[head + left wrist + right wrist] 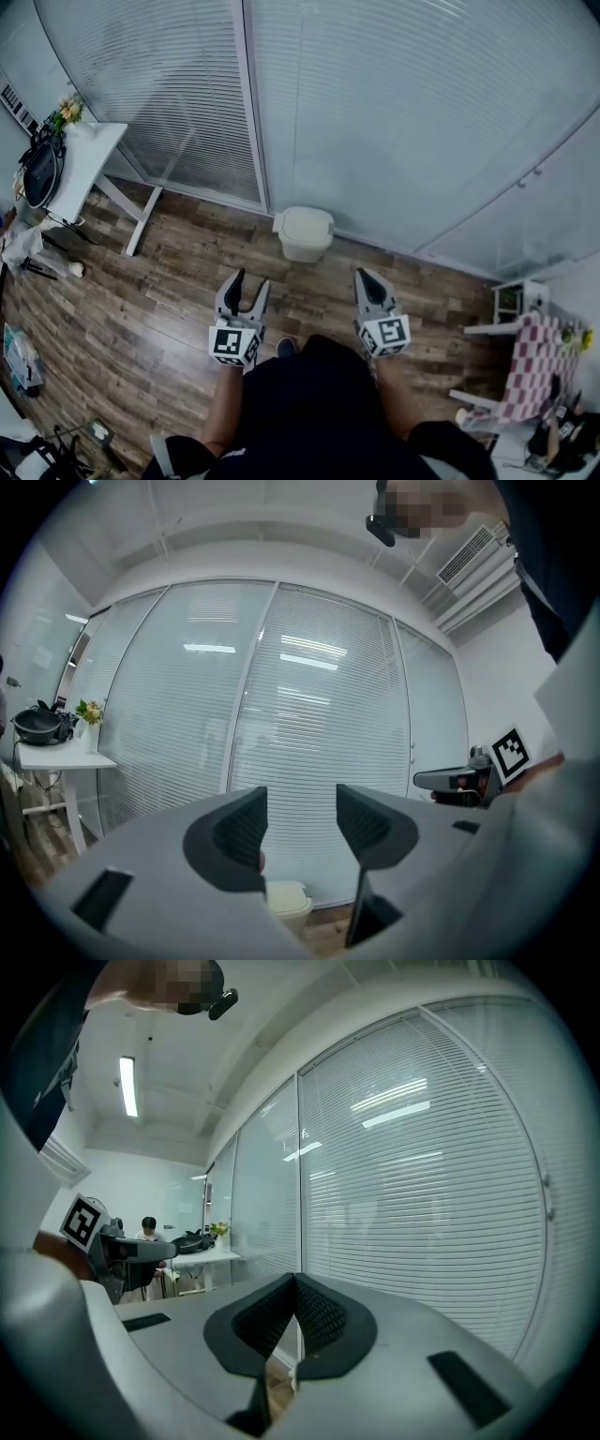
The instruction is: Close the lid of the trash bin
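Two tools empty, left gripper (pixel 250 279) spread, right gripper (pixel 367 277) pressed together; trash bin lid (pixel 307 223) prob light plastic (push its top)

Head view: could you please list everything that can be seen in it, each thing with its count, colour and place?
bin: one, cream, on the floor against the glass wall
glass wall: one, white blinds, across the top
floor: one, brown wood planks
table: one, white, far left by the wall
flowers: one bunch, yellow and green, at the table's far end
black thing: one, on the table, too small to name
checked cloth: one, pink and white, right edge
left gripper: one, dark grey, jaws apart, nothing between them
right gripper: one, dark grey, jaws together, empty
torso: one, dark clothes, bottom centre
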`<act>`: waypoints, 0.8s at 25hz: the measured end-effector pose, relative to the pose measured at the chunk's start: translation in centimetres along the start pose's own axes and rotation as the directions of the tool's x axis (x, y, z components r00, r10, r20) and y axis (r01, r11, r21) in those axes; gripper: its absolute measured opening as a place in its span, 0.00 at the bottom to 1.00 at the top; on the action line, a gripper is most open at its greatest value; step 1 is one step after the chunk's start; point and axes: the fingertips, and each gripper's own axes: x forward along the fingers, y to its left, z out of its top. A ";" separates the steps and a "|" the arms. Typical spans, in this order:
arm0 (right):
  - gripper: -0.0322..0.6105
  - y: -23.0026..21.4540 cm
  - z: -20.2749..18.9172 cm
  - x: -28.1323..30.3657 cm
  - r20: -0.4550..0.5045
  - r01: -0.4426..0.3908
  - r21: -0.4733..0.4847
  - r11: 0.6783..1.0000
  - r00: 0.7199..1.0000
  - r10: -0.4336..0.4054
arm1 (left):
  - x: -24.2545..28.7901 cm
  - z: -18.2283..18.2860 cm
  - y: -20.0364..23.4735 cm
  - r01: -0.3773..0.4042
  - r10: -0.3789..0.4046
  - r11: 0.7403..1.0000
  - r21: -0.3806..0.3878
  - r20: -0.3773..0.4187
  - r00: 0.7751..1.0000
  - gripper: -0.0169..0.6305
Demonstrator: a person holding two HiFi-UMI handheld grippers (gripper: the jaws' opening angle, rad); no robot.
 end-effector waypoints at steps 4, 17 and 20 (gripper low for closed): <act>0.06 -0.9 -0.5 -0.4 -0.005 0.024 -0.006 1.000 1.000 -0.025 | 0.0 -0.2 -0.2 -0.016 0.016 1.000 0.004 -0.001 1.000 0.29; 0.06 0.1 -0.4 -1.2 -0.020 0.010 -0.010 1.000 1.000 -0.011 | -0.8 -0.3 -1.6 0.034 -0.034 0.999 -0.004 -0.005 0.999 0.04; 0.05 0.1 -0.9 -1.4 -0.052 0.023 -0.022 1.000 0.998 -0.024 | -1.1 -0.4 -1.5 0.041 -0.041 0.999 -0.002 0.001 0.999 0.04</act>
